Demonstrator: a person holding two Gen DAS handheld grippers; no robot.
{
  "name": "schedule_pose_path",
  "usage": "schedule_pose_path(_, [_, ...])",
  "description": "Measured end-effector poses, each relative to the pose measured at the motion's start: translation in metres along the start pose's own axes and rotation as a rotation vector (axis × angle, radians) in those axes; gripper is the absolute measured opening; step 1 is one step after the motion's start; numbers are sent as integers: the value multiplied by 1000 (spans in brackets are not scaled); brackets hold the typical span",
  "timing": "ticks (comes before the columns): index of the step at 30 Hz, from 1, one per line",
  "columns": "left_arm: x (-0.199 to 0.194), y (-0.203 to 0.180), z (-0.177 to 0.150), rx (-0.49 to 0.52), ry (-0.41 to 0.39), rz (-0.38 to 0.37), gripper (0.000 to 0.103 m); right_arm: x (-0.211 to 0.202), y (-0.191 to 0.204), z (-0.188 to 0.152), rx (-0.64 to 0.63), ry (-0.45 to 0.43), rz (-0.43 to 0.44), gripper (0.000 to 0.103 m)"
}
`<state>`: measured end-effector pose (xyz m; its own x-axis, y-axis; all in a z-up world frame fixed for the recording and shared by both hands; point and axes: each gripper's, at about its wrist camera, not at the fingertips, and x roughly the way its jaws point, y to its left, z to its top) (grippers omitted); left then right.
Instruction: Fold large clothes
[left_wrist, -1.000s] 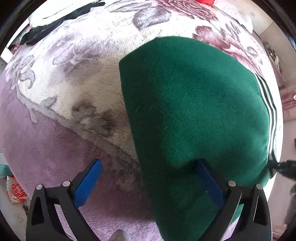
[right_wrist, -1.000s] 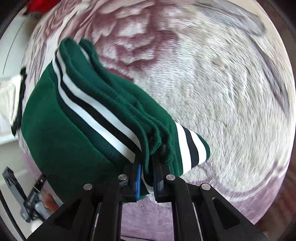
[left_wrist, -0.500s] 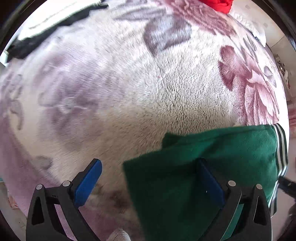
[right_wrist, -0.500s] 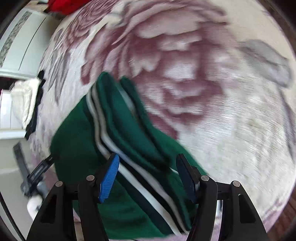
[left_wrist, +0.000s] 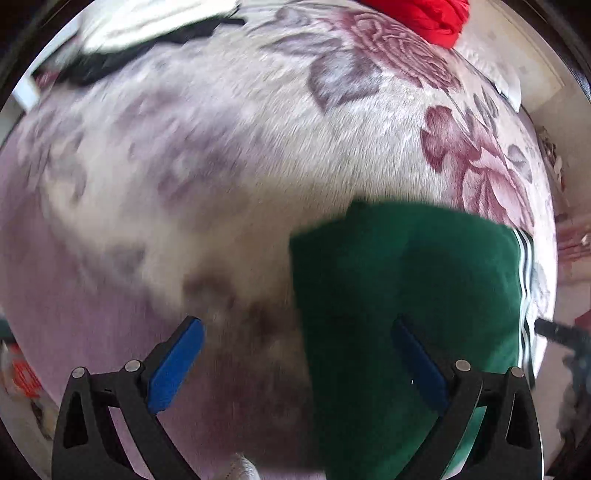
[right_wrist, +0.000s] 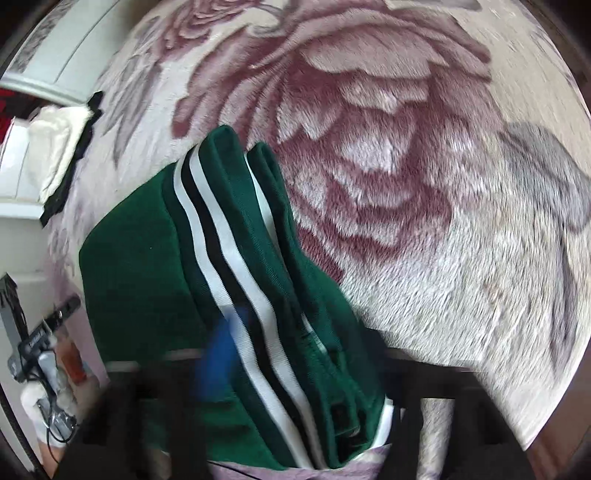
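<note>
Left wrist view: the left gripper (left_wrist: 295, 354) stood wide apart, blue pads (left_wrist: 175, 365) gripping nothing; its right finger hung over the folded green garment (left_wrist: 406, 280), which lay on the floral blanket (left_wrist: 229, 155). A red cloth (left_wrist: 424, 16) sat at the far edge.

Right wrist view: the right gripper (right_wrist: 295, 354), blurred, was opening above the garment's striped edge (right_wrist: 221, 243), pads clear of the cloth, which rested on the blanket.

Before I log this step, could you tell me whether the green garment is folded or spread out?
Folded: the green garment lies as a compact stack, striped edges layered together.
</note>
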<state>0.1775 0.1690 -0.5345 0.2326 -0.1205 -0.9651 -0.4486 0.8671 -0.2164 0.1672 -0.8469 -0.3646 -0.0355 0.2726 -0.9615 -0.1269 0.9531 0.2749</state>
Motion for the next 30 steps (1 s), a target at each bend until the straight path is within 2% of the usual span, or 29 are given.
schedule_pose_path(1, [1, 2, -13, -19, 22, -22, 103, 3, 0, 3, -38, 6, -5, 103])
schedule_pose_path(4, [12, -3, -40, -34, 66, -94, 103, 37, -8, 12, -145, 107, -6, 103])
schedule_pose_path(6, [24, -9, -52, -40, 108, -147, 103, 63, -22, 17, -145, 182, 94, 103])
schedule_pose_path(8, [39, -15, -58, -76, 135, -232, 103, 87, -39, 27, -98, 246, 231, 103])
schedule_pose_path(11, [52, -20, -55, -109, 134, -300, 103, 117, -51, 41, -52, 335, 450, 103])
schedule_pose_path(13, [58, -24, -51, -109, 130, -340, 103, 126, -53, 47, -70, 367, 510, 103])
schedule_pose_path(15, [58, -25, -46, -115, 115, -349, 103, 131, -55, 54, -83, 402, 570, 103])
schedule_pose_path(17, [55, -21, -43, -153, 79, -363, 99, 137, -53, 62, -71, 437, 645, 103])
schedule_pose_path(21, [50, -9, -42, -213, 64, -386, 79, 151, -28, 72, -92, 448, 686, 103])
schedule_pose_path(22, [47, -7, -42, -217, 65, -385, 75, 154, -20, 71, -87, 439, 687, 96])
schedule_pose_path(23, [44, -6, -40, -210, 63, -376, 73, 156, -16, 70, -73, 425, 674, 81])
schedule_pose_path(24, [40, -4, -36, -199, 66, -370, 70, 159, -14, 69, -48, 418, 677, 73])
schedule_pose_path(26, [34, -3, -24, -171, 70, -360, 68, 156, -14, 59, 45, 398, 705, 56])
schedule_pose_path(28, [29, -6, -9, -124, 72, -350, 66, 147, -13, 47, 116, 372, 735, 49])
schedule_pose_path(30, [22, -10, 12, -50, 71, -347, 66, 138, -14, 26, 248, 346, 797, 47])
